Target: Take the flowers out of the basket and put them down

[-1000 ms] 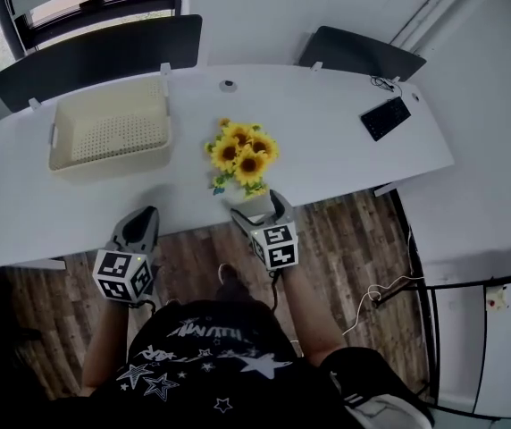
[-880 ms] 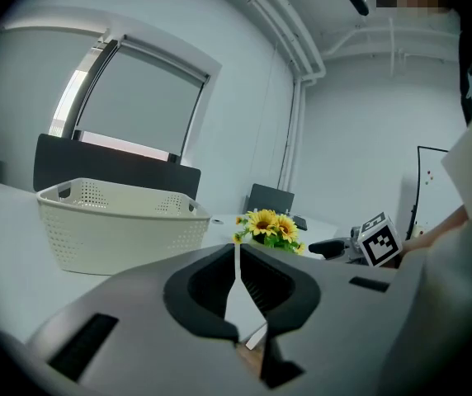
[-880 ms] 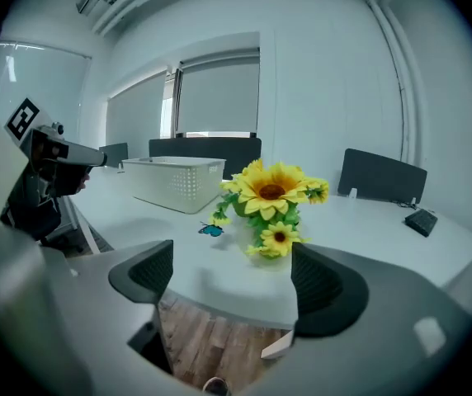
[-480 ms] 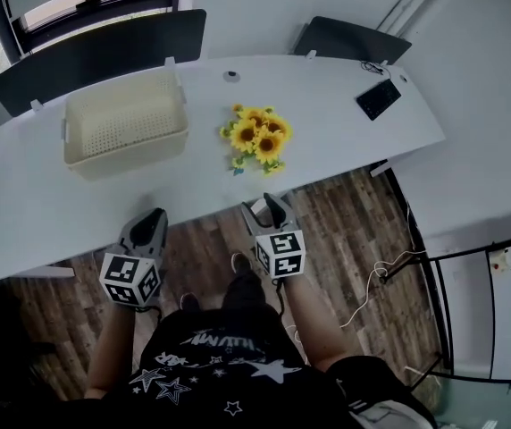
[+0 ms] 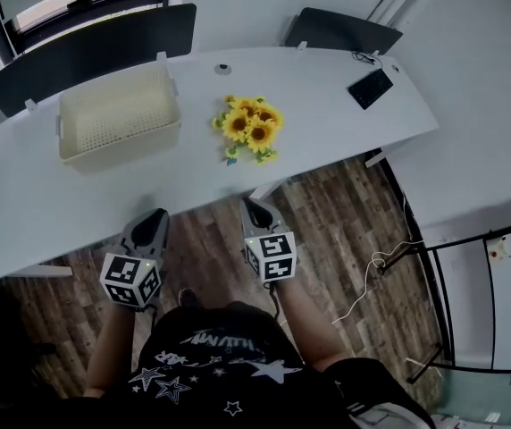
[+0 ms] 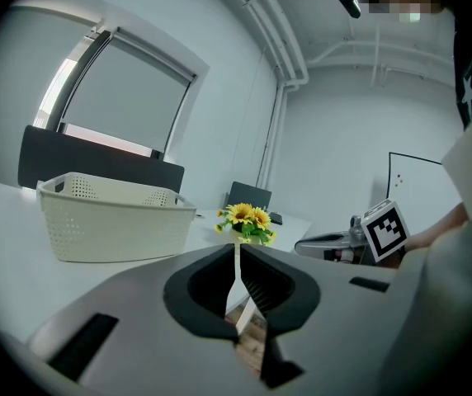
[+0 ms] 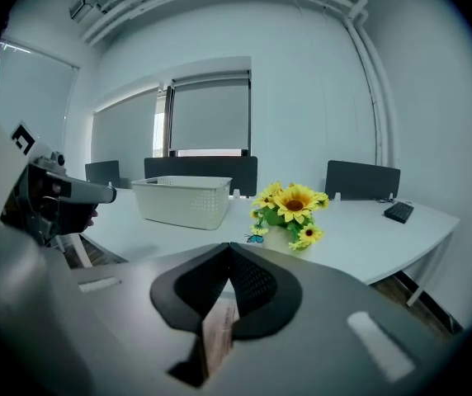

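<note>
A bunch of yellow sunflowers stands on the white table, to the right of the cream perforated basket, which looks empty. Both grippers hang over the wooden floor, short of the table's near edge. My right gripper points toward the flowers from a distance; its jaws have just been closing and are shut with nothing between them. My left gripper is shut and empty too, with the basket ahead on its left and the flowers straight ahead.
A black flat device lies at the table's far right, and a small round fitting sits behind the flowers. Dark chairs stand along the far side. A white cable trails on the floor at right.
My right gripper has drawn back from the flowers toward the person and its jaws have closed. The flowers stay standing on the table. My left gripper has shifted only a little.
</note>
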Available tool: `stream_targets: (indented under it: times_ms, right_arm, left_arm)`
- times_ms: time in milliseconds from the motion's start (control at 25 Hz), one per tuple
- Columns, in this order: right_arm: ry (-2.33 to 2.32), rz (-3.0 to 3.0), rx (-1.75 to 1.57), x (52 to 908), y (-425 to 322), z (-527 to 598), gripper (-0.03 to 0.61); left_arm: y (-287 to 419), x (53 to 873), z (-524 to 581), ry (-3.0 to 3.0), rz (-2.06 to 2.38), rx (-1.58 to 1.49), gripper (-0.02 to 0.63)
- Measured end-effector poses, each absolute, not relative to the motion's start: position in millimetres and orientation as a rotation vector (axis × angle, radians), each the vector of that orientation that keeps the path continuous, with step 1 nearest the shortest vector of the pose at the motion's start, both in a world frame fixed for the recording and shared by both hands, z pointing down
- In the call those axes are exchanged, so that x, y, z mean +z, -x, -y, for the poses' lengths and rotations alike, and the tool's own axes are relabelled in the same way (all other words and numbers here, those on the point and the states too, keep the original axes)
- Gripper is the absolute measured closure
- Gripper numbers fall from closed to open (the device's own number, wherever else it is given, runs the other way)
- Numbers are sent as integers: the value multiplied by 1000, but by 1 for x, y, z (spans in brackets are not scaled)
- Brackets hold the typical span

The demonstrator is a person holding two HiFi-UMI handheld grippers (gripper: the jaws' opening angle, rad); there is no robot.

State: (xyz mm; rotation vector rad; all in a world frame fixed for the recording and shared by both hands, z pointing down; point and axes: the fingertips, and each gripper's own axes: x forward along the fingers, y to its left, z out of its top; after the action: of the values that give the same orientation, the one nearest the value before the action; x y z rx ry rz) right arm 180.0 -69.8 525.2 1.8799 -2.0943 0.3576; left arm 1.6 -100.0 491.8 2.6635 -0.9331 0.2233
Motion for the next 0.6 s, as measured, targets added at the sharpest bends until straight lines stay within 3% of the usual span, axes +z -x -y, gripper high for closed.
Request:
stream_targets:
  times_ms: [600]
  right_arm:
    - [-1709,2260,270,496,-159,0,577]
  left_arm:
    - [-14,479,13,-2646,1048,248,588]
